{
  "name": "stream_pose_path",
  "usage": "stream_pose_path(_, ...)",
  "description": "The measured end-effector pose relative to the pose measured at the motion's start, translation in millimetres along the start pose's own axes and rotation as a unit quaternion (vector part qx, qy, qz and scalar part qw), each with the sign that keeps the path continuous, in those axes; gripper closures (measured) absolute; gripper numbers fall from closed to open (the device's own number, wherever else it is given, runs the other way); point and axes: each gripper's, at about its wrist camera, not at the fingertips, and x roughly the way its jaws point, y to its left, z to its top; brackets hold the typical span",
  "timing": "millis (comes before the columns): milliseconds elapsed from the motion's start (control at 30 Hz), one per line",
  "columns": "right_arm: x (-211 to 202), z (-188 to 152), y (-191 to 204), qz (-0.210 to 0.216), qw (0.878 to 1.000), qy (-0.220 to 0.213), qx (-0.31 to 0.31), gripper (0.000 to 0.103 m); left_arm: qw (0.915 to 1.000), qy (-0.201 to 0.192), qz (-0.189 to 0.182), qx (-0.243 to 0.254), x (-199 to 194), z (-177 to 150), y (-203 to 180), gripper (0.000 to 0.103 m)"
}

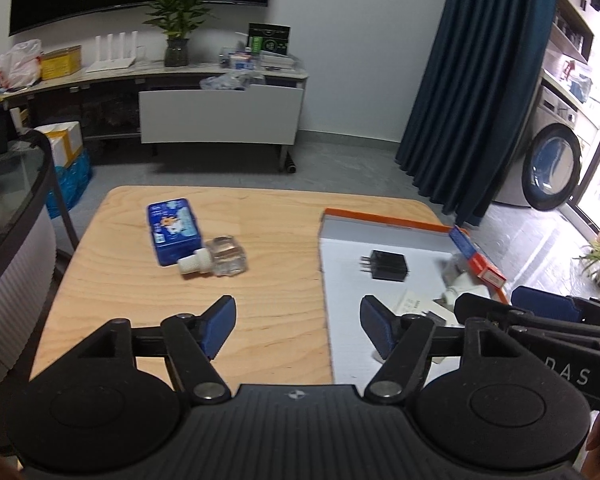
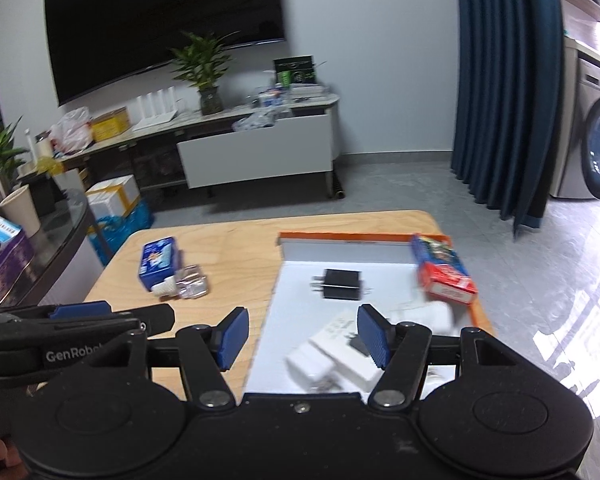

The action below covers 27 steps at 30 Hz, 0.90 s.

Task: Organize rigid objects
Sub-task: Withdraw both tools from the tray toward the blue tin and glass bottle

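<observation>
I am in a room with a big dark TV (image 2: 164, 28) on the wall, a green plant (image 2: 204, 68) under it and a blue curtain (image 2: 508, 88) on the right. In front of me is a small wooden table (image 1: 268, 320).

On the right part of the table lies a flat white tray with an orange rim (image 2: 360, 237). Inside it I see a black plug (image 2: 340, 284) near the middle. A red and blue box (image 2: 444, 272) leans on the tray's right edge. Some white chargers (image 2: 336, 352) lie at the near end.

On the left part of the table, outside the tray, lies a blue box (image 1: 174, 230). A clear little bottle with a white cap (image 1: 220, 260) lies on its side, touching the box.

My left gripper (image 1: 298, 326) is open and holds nothing. It hangs over the tray's left edge. My right gripper (image 2: 302, 334) is open too, with nothing squeezed in it. It hangs over the white chargers.
</observation>
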Motion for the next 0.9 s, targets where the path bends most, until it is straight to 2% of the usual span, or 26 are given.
stream_pose_path(500, 29, -3, 67, 0.047, 0.997, 0.032, -0.053, 0.030, 0.9976, 0.003, 0.043, -0.055, -8, -4, 62, 0.028)
stream_pose_path(900, 48, -2, 83, 0.059, 0.995, 0.047, -0.065, 0.030, 0.9961, 0.008, 0.059, -0.065, -1, -1, 80, 0.028)
